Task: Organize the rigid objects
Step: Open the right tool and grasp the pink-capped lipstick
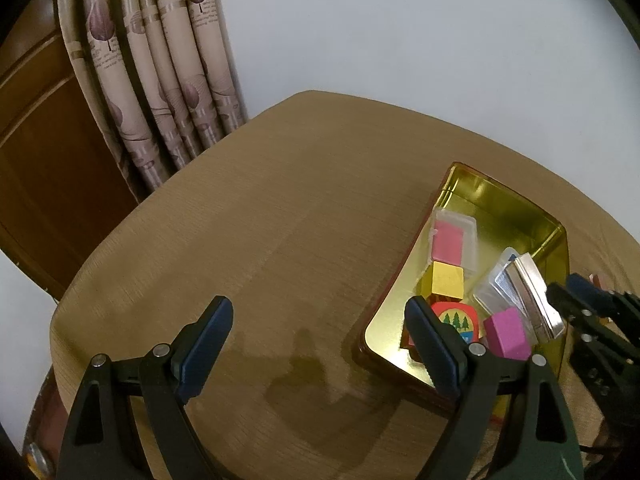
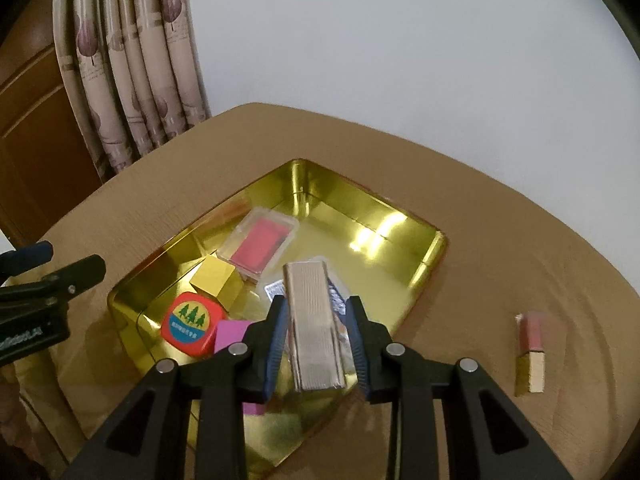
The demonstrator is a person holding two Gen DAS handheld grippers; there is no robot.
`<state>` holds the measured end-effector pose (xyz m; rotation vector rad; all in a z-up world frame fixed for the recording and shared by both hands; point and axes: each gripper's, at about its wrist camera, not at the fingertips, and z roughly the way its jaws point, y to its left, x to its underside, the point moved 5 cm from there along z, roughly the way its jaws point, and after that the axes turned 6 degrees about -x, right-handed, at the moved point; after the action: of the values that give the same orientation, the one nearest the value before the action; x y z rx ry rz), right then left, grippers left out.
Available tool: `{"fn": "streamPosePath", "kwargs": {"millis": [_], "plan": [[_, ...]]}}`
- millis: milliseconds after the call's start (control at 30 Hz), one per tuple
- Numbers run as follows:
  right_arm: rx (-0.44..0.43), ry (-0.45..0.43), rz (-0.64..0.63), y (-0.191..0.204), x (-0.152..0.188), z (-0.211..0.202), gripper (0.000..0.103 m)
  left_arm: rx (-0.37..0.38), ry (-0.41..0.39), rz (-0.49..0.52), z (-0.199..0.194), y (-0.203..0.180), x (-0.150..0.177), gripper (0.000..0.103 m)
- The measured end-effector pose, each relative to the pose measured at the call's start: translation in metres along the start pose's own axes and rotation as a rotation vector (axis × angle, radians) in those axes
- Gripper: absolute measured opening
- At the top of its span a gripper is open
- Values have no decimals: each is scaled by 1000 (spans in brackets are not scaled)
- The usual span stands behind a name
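My right gripper [image 2: 318, 304] is shut on a silver metal box [image 2: 316, 328] and holds it tilted over an open gold tin [image 2: 400, 216]. The tin holds a pink item in a clear case [image 2: 262, 250], a yellow cube [image 2: 218, 280], a red round-cornered piece with a tree picture [image 2: 192, 326], a magenta block [image 2: 232, 334] and a clear case [image 2: 276, 290] partly hidden under the silver box. My left gripper [image 1: 320, 308] hangs open and empty over the table left of the tin [image 1: 500, 196]. The silver box [image 1: 532, 292] and right gripper [image 1: 576, 292] show at the tin's right.
A pink and gold lipstick [image 2: 530, 352] lies on the brown tablecloth [image 2: 520, 260] right of the tin. A patterned curtain [image 1: 160, 80] and a wooden door [image 1: 40, 160] stand beyond the table's far left edge. A white wall is behind.
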<state>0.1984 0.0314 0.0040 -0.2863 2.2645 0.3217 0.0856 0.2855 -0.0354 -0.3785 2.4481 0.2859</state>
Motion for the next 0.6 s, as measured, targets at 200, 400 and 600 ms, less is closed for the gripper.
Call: {"fn": "streamPosePath", "kwargs": {"millis": [200, 400, 600], "plan": [[42, -14, 35, -35, 19, -23, 30, -5, -3, 4, -2, 1, 0, 86], [138, 5, 109, -101, 51, -43, 32, -13, -11, 20, -3, -2, 0, 86], [197, 25, 180, -152, 77, -48, 39, -18, -18, 37, -5, -7, 1, 86]]}}
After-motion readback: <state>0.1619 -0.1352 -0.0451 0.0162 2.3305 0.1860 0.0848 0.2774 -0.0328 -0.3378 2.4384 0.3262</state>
